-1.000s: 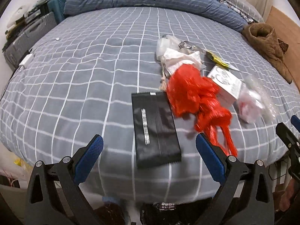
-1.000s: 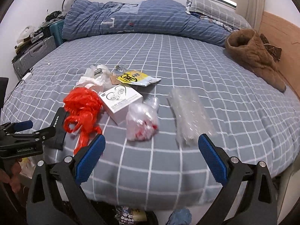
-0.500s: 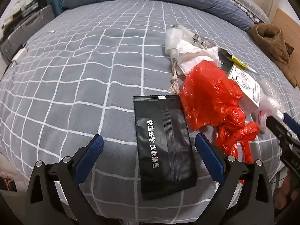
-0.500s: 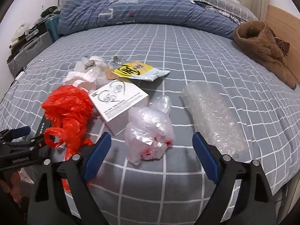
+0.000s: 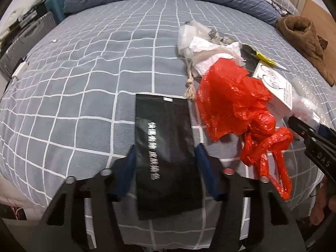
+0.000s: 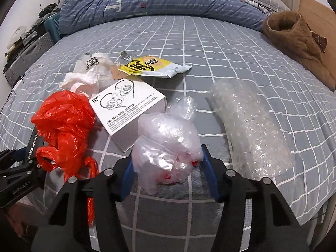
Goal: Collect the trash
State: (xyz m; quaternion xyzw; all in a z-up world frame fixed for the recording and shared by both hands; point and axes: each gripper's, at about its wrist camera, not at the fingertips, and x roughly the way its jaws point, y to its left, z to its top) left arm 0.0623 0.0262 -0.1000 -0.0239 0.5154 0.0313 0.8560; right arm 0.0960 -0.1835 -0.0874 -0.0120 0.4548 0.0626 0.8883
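Grippers close in on trash at the bed's near edge

Left gripper clamps a black pouch with white Chinese print; right gripper squeezes a clear bag beside a box reading "Gate".

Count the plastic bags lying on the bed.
2: a red plastic bag left of the white box, and a clear plastic bag between the right gripper fingers. More may hide under the pile.

Glossy black pouch, crinkly red plastic bag
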